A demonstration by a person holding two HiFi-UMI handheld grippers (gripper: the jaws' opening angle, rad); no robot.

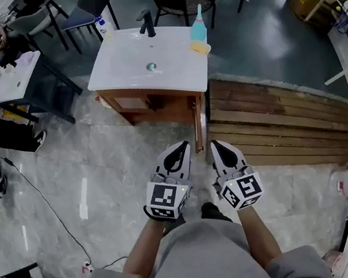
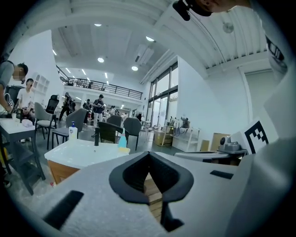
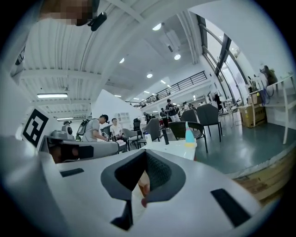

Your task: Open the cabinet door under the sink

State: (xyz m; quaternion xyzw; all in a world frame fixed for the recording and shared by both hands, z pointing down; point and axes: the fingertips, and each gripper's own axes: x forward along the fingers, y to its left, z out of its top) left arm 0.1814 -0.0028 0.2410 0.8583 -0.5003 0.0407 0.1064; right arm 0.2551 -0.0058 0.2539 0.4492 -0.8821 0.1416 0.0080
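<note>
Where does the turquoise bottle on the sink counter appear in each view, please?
Head view: turquoise bottle top centre, on the counter's far right corner.
Left gripper view: bottle left of centre, just above the jaws.
Right gripper view: bottle right of centre, above the jaws.
Shared landmark: the black faucet, left of the bottle in every view.

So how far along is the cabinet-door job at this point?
Done: nothing visible. Neither gripper touches the cabinet under the sink, which stands well ahead. In hand: nothing. The left gripper and right gripper are shut, empty and close to the body. Left: approach, grasp the door, pull it open.
</note>
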